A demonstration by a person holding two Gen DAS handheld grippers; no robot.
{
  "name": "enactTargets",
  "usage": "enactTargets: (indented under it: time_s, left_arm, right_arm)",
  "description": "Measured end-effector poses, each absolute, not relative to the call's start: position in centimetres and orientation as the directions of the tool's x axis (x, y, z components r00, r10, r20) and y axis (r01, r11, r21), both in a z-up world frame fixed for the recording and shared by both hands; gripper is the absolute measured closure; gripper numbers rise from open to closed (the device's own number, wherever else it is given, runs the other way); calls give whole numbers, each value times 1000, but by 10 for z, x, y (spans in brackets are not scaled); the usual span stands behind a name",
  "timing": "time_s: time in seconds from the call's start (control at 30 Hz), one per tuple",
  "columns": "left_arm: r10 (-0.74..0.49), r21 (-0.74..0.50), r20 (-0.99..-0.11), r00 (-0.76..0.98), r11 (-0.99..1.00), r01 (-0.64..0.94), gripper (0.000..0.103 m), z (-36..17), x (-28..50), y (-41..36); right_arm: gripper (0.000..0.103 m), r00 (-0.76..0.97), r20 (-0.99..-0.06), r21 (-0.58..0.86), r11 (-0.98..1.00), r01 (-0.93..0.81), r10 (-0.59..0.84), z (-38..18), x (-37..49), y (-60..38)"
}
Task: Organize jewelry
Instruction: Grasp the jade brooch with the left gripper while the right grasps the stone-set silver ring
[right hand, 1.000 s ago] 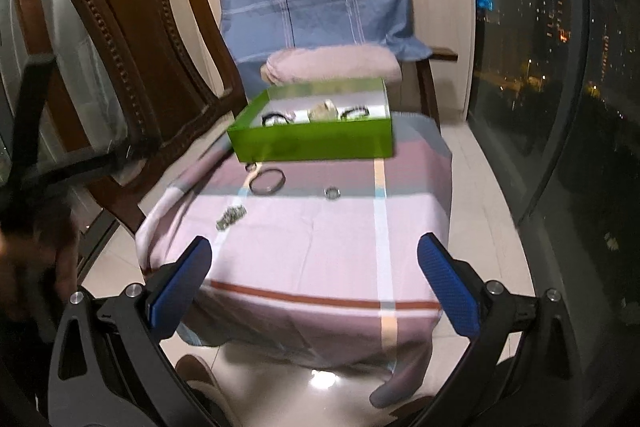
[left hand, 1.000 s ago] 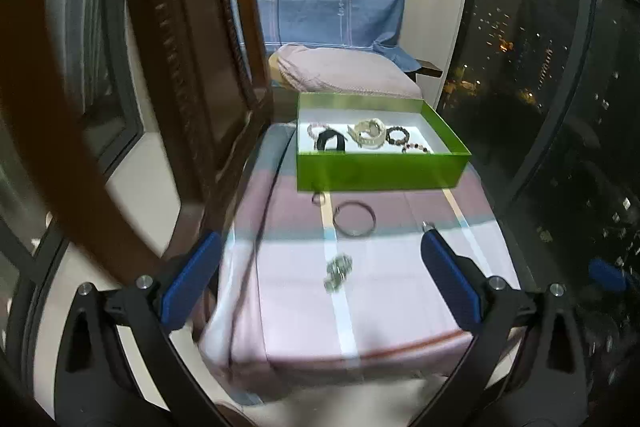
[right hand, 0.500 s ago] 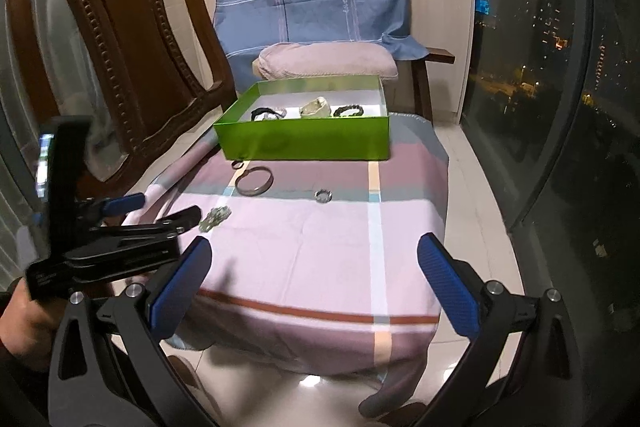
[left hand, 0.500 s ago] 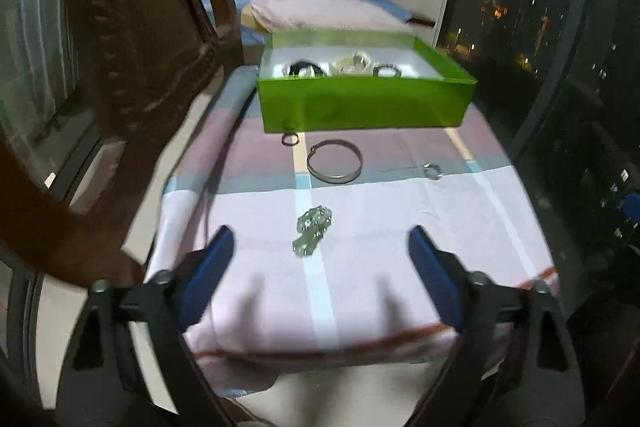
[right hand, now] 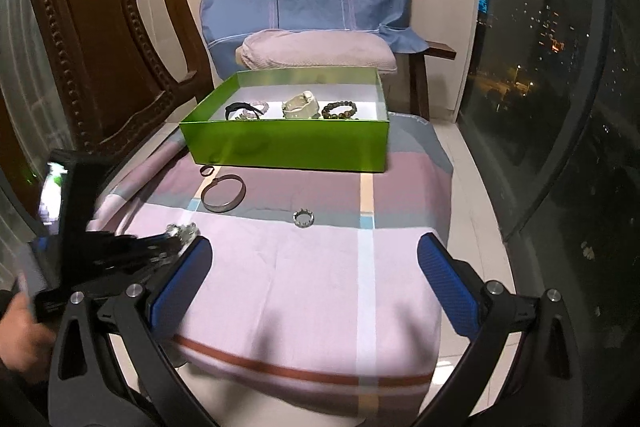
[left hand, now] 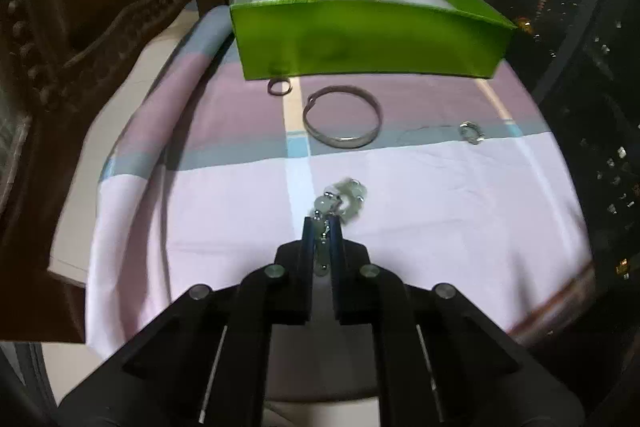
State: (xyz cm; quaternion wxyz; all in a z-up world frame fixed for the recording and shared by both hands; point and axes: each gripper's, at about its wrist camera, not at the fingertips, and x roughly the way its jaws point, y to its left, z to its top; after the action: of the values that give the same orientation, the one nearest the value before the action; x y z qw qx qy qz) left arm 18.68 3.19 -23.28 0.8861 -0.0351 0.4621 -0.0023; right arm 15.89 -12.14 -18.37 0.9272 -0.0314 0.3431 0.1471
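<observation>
Left claw (left hand: 322, 227) clenched on the pale green bead bracelet (left hand: 344, 201), near the front of the cloth-covered table (left hand: 440, 219). Right claw (right hand: 314, 267) spread wide and empty above the table's near edge. Silver bangle (left hand: 341, 121), small dark ring (left hand: 279, 86) and crown-shaped ring (left hand: 471, 132) lie loose before the green box (left hand: 368, 37). The box holds several bracelets.

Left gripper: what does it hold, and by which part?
The left gripper is shut on the pale green beaded bracelet, pinching its near end; the rest lies on the cloth.
</observation>
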Motion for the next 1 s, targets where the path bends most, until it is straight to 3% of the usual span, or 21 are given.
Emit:
enactTargets:
  time_s: [0.17, 0.27, 0.4, 0.5, 0.57, 0.63, 0.83, 1.0]
  left_arm:
    - [-75, -92, -696, 714, 996, 15, 96, -160, 132, 41]
    - [-76, -102, -658, 749, 995, 12, 95, -131, 106, 49]
    - [-78, -121, -644, 761, 993, 0, 95, -115, 85, 58]
    - [-73, -130, -634, 770, 991, -13, 95, -109, 78, 63]
    - [-69, -127, -631, 772, 992, -15, 95, -108, 77, 64]
    - [-66, -127, -631, 773, 992, -19, 95, -109, 77, 64]
    - [-76, -133, -627, 776, 991, -11, 95, -105, 84, 60]
    - [-92, -135, -601, 794, 991, 12, 95, -86, 95, 48]
  right_arm:
    - [3, 697, -673, 30, 951, -307, 246, -204, 190, -110]
    - [11, 676, -699, 6, 947, -320, 232, -221, 214, -97]
    - [30, 612, -759, 22, 948, -318, 223, -244, 245, -81]
    - [54, 571, -798, 0, 948, -319, 192, -260, 261, -67]
    - [61, 581, -793, -10, 949, -316, 185, -265, 263, -63]
    - [82, 578, -792, -2, 946, -326, 197, -264, 265, -61]
    - [82, 600, -757, 69, 944, -322, 260, -231, 235, -76]
    - [82, 732, -606, 129, 946, -297, 312, -133, 158, -113]
